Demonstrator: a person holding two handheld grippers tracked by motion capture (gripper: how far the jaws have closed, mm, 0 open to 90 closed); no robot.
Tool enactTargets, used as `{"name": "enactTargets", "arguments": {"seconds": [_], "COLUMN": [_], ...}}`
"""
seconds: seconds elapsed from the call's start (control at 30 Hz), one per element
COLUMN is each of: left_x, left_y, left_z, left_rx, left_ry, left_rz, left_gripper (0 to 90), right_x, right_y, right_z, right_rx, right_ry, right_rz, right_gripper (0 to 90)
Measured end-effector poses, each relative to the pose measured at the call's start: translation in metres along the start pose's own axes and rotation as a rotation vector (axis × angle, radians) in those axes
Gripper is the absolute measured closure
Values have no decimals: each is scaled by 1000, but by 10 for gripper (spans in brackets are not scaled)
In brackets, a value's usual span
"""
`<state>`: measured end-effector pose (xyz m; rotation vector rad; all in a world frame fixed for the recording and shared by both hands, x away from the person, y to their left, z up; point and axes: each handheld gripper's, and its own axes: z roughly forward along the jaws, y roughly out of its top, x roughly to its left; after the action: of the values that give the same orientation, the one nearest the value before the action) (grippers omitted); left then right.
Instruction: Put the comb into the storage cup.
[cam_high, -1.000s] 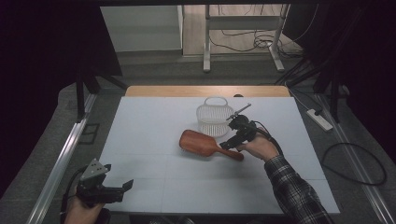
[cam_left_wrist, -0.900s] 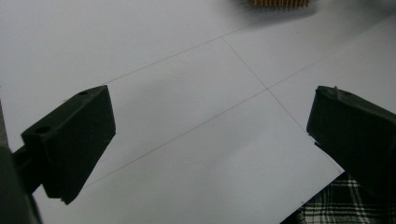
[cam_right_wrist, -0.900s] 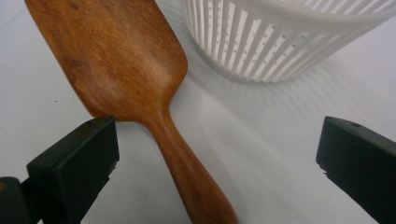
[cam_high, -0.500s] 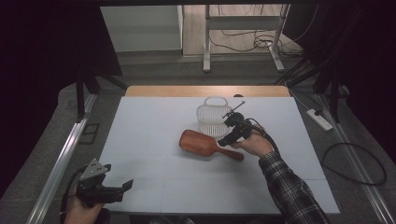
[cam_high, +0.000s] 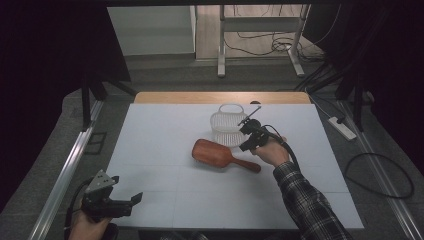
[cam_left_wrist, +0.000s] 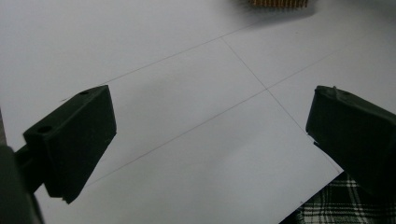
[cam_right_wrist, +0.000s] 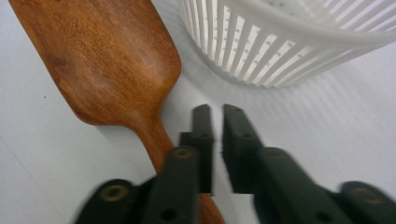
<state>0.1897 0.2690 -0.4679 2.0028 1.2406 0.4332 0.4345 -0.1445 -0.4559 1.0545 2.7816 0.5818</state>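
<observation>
Two grippers: right gripper (cam_right_wrist: 214, 114) just closed, empty, beside brush (cam_right_wrist: 98, 60) & basket (cam_right_wrist: 280, 42); left gripper (cam_left_wrist: 210, 126) spread, near-left table (cam_high: 150, 150) corner.

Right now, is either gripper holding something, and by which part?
Nothing is held. The right gripper is shut beside the brush handle, with nothing between its jaws; the left gripper is open.
</observation>
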Motion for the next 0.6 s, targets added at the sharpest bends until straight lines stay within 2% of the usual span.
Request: {"name": "enactTargets", "arguments": {"seconds": [0.03, 0.37, 0.6], "left_x": [0, 0, 0], "left_y": [0, 0, 0], "left_z": [0, 0, 0], "left_rx": [0, -2, -2], "left_ry": [0, -1, -1], "left_rz": [0, -2, -2], "left_gripper": [25, 26, 27], "right_x": [0, 1, 1], "right_y": [0, 2, 0], "right_z": [0, 7, 16], "right_rx": [0, 24, 29], "right_ry": [1, -34, -34], "right_rz": [-3, -38, -38], "right_gripper": [891, 892, 892]}}
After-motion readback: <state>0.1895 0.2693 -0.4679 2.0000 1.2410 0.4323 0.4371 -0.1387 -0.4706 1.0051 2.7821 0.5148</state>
